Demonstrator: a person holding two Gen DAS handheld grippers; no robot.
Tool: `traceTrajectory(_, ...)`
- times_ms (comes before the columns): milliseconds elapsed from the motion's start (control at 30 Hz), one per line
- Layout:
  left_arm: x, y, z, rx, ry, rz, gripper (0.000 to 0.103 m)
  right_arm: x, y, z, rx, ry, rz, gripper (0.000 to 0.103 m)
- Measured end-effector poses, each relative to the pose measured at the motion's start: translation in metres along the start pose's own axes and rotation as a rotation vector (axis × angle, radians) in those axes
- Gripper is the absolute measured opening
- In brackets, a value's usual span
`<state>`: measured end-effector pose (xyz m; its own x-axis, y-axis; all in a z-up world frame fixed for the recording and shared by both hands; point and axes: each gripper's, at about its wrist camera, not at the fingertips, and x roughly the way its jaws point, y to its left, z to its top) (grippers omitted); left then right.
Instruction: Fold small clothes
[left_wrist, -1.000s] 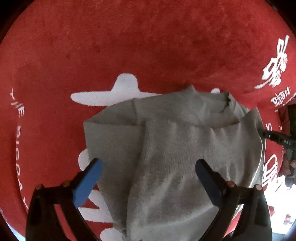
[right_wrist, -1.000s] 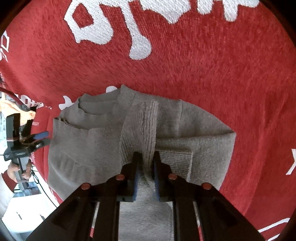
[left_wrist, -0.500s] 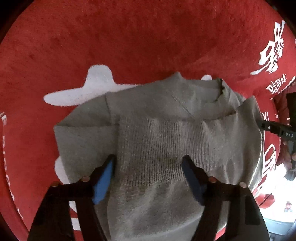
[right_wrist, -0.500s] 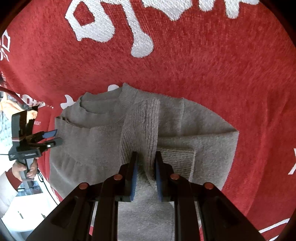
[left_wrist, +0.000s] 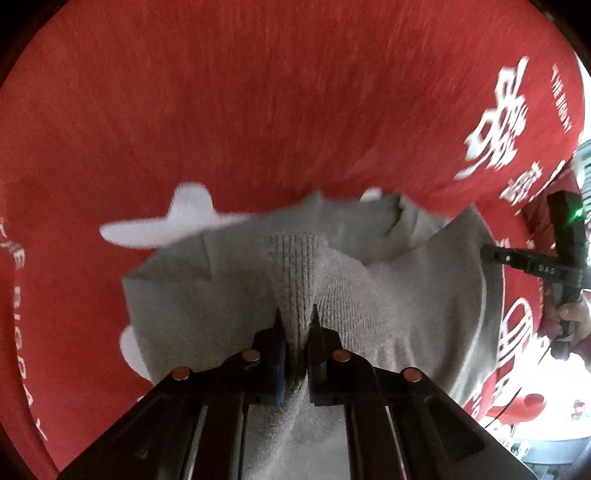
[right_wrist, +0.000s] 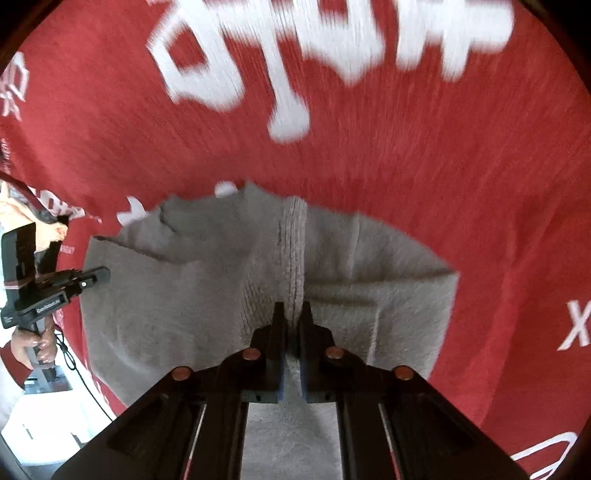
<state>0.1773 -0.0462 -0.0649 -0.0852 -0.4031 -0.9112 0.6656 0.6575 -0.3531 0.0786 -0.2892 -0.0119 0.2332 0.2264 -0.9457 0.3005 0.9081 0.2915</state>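
Left tongs (left_wrist: 295, 317) are pinched tight on a raised ridge of the gray knit sweater (left_wrist: 229, 310), ribbed fabric bunched up btwn the two tips and running fwd from them. Right tongs (right_wrist: 293, 314) likewise clamped on a ribbed fold of the same sweater (right_wrist: 166, 295), a narrow ridge of knit rising straight ahead from the tips. The sweater lies partly folded on the red cloth (left_wrist: 258, 110) w/ white lettering that covers the tabletop; neckline is at the far edge in both views, a folded-in panel lies to the right of the right tongs. In the left wrist view the right tongs show at the sweater's right edge (left_wrist: 532, 262), held by a hand (left_wrist: 572, 314); in the right wrist view the left tongs sit at the sweater's left edge (right_wrist: 88, 277), w/ the other hand (right_wrist: 33, 339) on the grip below. Vs 0.5 s ago: left tongs were spread wide over the flat knit, now closed on it and the fabric there has gathered into a ridge. Right tongs were already gripping the fold, same hold now. Both views are motion-blurred now; the lettering smears.
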Motion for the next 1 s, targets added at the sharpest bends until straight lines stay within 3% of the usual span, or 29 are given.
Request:
traceTrajectory(133,0.009,0.011,0.010,-0.035,-0.028,0.034,0.009,-0.002,-0.010,0.012,0.012,-0.009,-0.030,0.006)
traceTrajectory(333,0.051,0.024,0.000,-0.109,0.025,0.153,0.010,0.051,-0.036,0.015,0.073,0.079,-0.108,0.006)
traceTrajectory(433,0.048,0.028,-0.005,-0.163,0.011,0.160,0.014,0.052,-0.045,0.016,0.130,0.039,-0.089,0.007)
traceTrajectory(467,0.045,0.029,-0.007,-0.168,0.008,0.183,0.034,0.051,-0.046,0.017,0.140,0.042,-0.088,0.011)
traceTrajectory(500,0.040,0.026,-0.009,-0.167,-0.006,0.227,0.062,0.048,-0.045,0.017,0.133,0.042,-0.100,0.016)
traceTrajectory(567,0.022,0.023,-0.012,-0.172,-0.051,0.281,0.082,0.041,-0.046,0.016,0.117,0.041,-0.129,0.027)
traceTrajectory(633,0.010,0.027,-0.016,-0.193,-0.055,0.272,0.082,0.029,-0.043,0.013,0.105,0.030,-0.152,0.031)
traceTrajectory(767,-0.010,0.022,-0.041,-0.184,-0.031,0.300,0.082,-0.001,-0.037,-0.002,0.105,0.005,-0.142,0.051)
traceTrajectory(900,-0.027,0.022,-0.070,-0.188,0.003,0.300,0.082,-0.028,-0.023,-0.034,0.119,-0.002,-0.084,0.051)
traceTrajectory(1000,-0.034,0.023,-0.099,-0.225,0.037,0.255,0.082,-0.037,-0.017,-0.066,0.164,0.026,-0.017,0.051)
